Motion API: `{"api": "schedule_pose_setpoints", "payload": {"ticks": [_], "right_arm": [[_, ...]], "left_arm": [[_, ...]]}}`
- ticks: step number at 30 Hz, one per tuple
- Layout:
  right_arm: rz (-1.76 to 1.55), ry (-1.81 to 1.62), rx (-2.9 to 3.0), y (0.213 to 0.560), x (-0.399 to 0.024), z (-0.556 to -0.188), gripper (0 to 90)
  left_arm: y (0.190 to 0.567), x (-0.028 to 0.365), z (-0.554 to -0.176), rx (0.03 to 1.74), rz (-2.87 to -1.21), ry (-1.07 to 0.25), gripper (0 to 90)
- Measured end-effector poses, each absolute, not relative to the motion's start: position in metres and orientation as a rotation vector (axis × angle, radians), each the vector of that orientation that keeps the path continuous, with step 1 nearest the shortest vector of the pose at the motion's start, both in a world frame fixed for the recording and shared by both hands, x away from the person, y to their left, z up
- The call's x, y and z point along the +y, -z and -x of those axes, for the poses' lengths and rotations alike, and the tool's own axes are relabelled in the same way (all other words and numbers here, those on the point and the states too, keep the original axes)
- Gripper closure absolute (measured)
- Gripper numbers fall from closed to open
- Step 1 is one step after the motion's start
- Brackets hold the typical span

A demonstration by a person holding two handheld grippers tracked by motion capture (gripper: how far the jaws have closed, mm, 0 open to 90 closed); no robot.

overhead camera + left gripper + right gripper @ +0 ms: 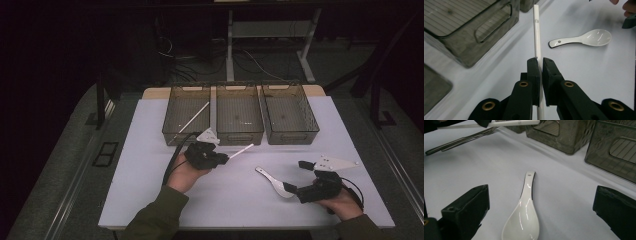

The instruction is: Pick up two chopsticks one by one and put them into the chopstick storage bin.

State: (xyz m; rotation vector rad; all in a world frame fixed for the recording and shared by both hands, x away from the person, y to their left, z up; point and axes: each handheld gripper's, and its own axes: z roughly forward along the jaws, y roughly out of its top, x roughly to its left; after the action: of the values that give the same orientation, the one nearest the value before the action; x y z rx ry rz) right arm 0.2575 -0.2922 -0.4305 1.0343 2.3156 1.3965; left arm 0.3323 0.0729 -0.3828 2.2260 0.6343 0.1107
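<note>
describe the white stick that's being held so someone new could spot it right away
Start at the row of three smoky bins at the far side of the white table. Just in front of them, the left gripper is shut on a thin white stick. Unlike the stick leaning in the left bin, it is off the table.

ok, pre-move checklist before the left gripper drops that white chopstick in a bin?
1. Grip: left gripper shut on the white chopstick: ok.
2. Chopstick off the table sheet, judging by the high view: ok.
3. Target: left bin already holds one white stick; whether it is the matching one: cannot tell.
4. Path to that bin: near wall close to the held tip; clearance: cannot tell.
5. Right gripper open, jaws either side of the white ceramic spoon, not gripping: ok.
6. Forks on the sheet, apart from the spoon: ok.
</note>
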Motion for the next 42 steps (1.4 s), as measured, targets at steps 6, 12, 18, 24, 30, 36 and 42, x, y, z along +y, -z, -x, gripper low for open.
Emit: {"api": "schedule_pose_setpoints", "payload": {"ticks": [6, 12, 18, 24, 30, 36, 42], "right_arm": [[-1.038, -1.399, 2.315, 0.431, -0.292, -0.258, 0.9], [-1.043, -1.400, 2.315, 0.431, -0.292, -0.258, 0.9], [-1.045, -1.401, 2.314, 0.431, -0.293, -0.258, 0.9], [-1.045, -1.398, 2.314, 0.431, -0.293, -0.258, 0.9], [-1.054, -1.398, 2.311, 0.431, -0.293, -0.259, 0.9], [-1.057, -1.401, 2.308, 0.431, -0.293, -0.259, 0.9], [-1.060, -1.403, 2.307, 0.431, -0.294, -0.259, 0.9]], "left_arm": [[0.373, 0.086, -0.338, 0.649, -2.215, -0.111, 83.8], [0.363, 0.097, -0.347, 0.659, -2.193, -0.122, 83.8], [0.351, 0.108, -0.360, 0.680, -2.172, -0.157, 83.8], [0.335, 0.119, -0.376, 0.706, -2.150, -0.211, 83.8], [0.322, 0.126, -0.396, 0.726, -2.134, -0.269, 83.8], [0.317, 0.133, -0.424, 0.752, -2.113, -0.306, 83.8], [0.317, 0.134, -0.447, 0.775, -2.083, -0.337, 83.8]]}}
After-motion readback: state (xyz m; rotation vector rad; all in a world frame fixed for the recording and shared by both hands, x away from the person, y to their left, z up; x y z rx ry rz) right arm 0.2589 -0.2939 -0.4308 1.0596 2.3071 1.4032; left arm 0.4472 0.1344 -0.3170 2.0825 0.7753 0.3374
